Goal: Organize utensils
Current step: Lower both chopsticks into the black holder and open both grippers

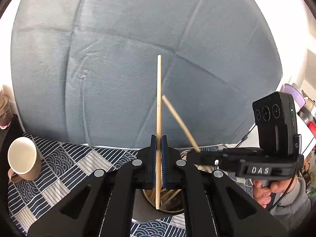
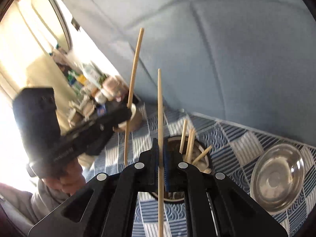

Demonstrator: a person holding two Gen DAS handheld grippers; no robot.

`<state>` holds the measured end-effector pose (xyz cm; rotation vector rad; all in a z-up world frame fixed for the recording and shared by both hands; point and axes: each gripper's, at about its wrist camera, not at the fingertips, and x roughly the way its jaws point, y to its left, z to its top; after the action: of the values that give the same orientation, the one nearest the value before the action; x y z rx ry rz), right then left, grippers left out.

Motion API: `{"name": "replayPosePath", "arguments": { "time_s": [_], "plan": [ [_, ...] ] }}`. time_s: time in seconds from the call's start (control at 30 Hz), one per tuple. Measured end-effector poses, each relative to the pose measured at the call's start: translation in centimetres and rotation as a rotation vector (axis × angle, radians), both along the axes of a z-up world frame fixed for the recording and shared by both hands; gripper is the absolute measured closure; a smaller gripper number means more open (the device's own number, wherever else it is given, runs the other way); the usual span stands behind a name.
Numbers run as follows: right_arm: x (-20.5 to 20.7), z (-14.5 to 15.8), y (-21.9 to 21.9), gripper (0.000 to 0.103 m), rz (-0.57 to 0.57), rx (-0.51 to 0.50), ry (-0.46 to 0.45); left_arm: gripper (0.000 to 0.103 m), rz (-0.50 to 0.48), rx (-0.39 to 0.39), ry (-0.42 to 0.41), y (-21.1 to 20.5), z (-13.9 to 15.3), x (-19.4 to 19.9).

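My left gripper (image 1: 158,144) is shut on a pale wooden chopstick (image 1: 159,98) that stands upright, its lower end over the round utensil holder (image 1: 167,203), which holds several more chopsticks. My right gripper (image 2: 161,148) is shut on another chopstick (image 2: 160,108), also upright, just left of the same holder (image 2: 197,154). In the left wrist view the right gripper (image 1: 195,154) comes in from the right with its chopstick (image 1: 179,121) tilted. In the right wrist view the left gripper (image 2: 126,116) is at left with its chopstick (image 2: 134,67).
A tan mug (image 1: 23,159) stands on the patterned blue cloth (image 1: 65,164) at the left. A steel bowl (image 2: 276,179) sits on the cloth right of the holder. A grey-blue cushioned back (image 1: 138,49) rises behind. Cluttered shelves (image 2: 88,83) are at the far left.
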<state>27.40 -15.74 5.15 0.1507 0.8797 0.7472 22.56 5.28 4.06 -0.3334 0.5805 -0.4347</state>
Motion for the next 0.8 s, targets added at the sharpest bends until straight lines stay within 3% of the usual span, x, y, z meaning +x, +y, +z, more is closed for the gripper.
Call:
{"name": "replayPosePath", "arguments": {
  "time_s": [0.2,0.4,0.8],
  "plan": [
    [0.9,0.0,-0.7,0.098,-0.038,0.093,-0.068,0.098,0.01,0.02,-0.069,-1.4,0.0,0.1],
    [0.5,-1.9,-0.8,0.098,-0.071,0.182,-0.171,0.098,0.042,0.046,-0.155,-2.8,-1.5,-0.7],
    [-0.4,-4.7,-1.3,0.096,-0.129,0.21,-0.257,0.098,0.087,0.161,-0.11,-4.4,-5.0,-0.3]
  ]
}}
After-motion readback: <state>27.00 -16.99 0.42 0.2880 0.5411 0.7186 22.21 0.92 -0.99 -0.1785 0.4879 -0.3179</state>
